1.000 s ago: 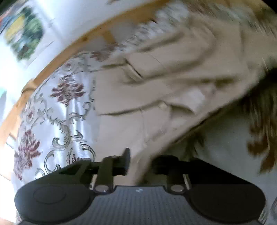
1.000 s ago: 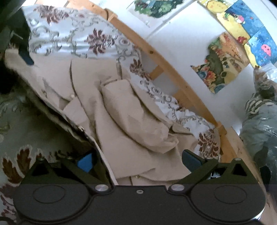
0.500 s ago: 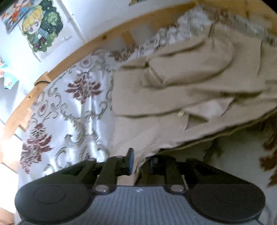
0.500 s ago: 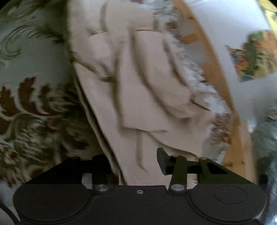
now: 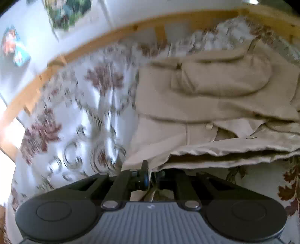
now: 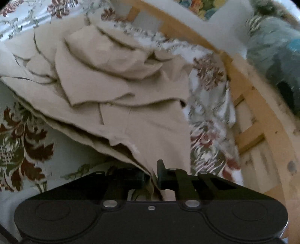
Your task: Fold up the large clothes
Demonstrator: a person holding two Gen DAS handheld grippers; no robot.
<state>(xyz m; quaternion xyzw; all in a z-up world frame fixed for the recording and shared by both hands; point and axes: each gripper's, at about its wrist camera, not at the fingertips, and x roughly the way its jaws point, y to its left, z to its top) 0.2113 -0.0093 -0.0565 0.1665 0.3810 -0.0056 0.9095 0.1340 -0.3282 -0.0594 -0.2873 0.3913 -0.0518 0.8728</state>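
Up close in the left wrist view, the left gripper (image 5: 152, 173) has its two black fingers drawn nearly together on a corner of the large beige buttoned cloth garment (image 5: 215, 105). The fabric runs down between the fingers, so the jaws are clamped on its hem. From that pinched corner the garment spreads away to the right over the pale floral satin bedspread (image 5: 75, 116), bunched in several overlapping layers, with a rounded fold lying on top toward the far side. A light button (image 5: 208, 126) sits on a placket near the middle. Behind the bedspread runs the curved light wooden bed rail (image 5: 131, 30), and cartoon posters (image 5: 68, 14) hang on the white wall; this part is motion-blurred, so their pictures are hard to read.

Over in the right wrist view, the right gripper (image 6: 151, 177) is likewise closed down on an edge of the same garment (image 6: 112, 78), with a narrow strip of cloth caught between its fingers. The garment rises from the grip and fans out to the upper left in rumpled folds on the bedspread (image 6: 24, 142). The bed rail (image 6: 251, 105) curves along the right side, and a blurred blue-grey bundle (image 6: 275, 48), perhaps a wrapped soft toy, lies beyond it.
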